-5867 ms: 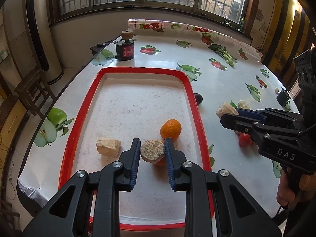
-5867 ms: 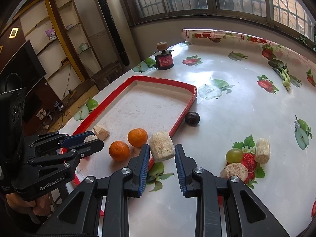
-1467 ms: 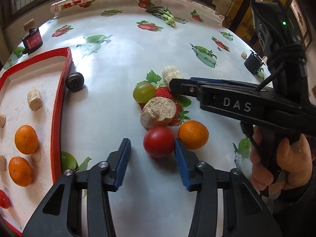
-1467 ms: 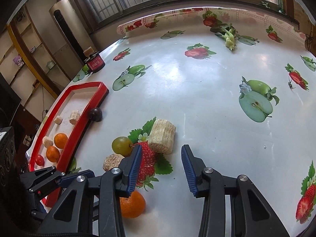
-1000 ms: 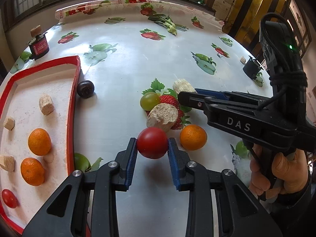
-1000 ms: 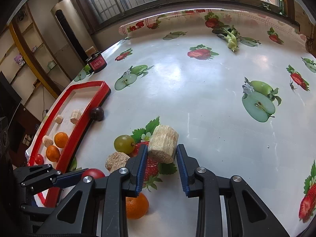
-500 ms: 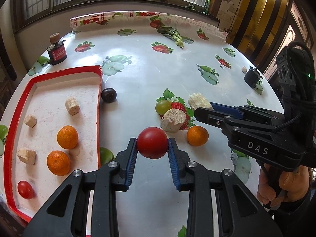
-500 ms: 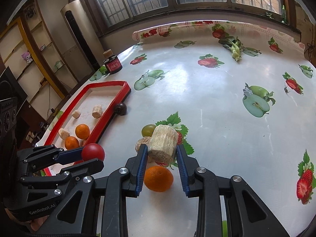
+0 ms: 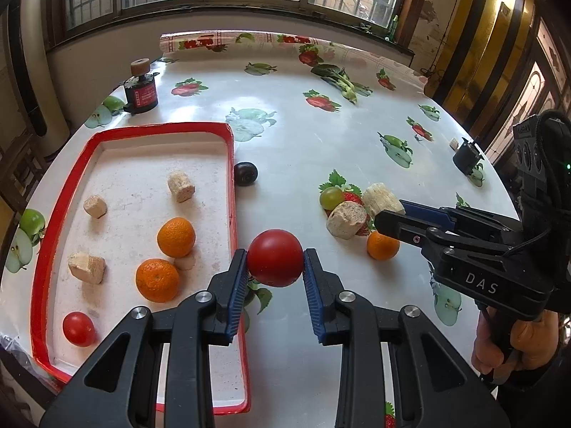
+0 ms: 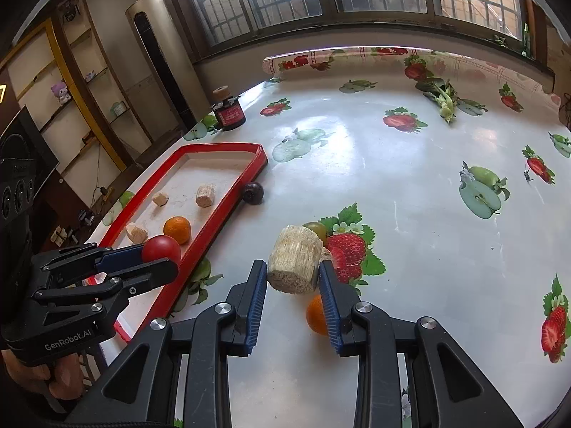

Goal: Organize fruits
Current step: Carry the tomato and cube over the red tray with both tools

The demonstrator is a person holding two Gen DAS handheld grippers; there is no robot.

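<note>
red tomato (image 9: 274,259) clamped in the left hand-held gripper (image 9: 274,267)
right hand-held gripper (image 10: 292,278) grips a tan cylinder (image 10: 294,264); both are held over the surface (image 9: 321,135) beside the red tray (image 9: 232,192).

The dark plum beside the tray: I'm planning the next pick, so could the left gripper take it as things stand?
Probably not yet: the left gripper is shut on the red tomato. The dark plum itself lies unobstructed.

red tomato (image 9: 274,258) | round, glossy | lifted, between jaws | beside red tray (image 9: 232,164) rim
</note>
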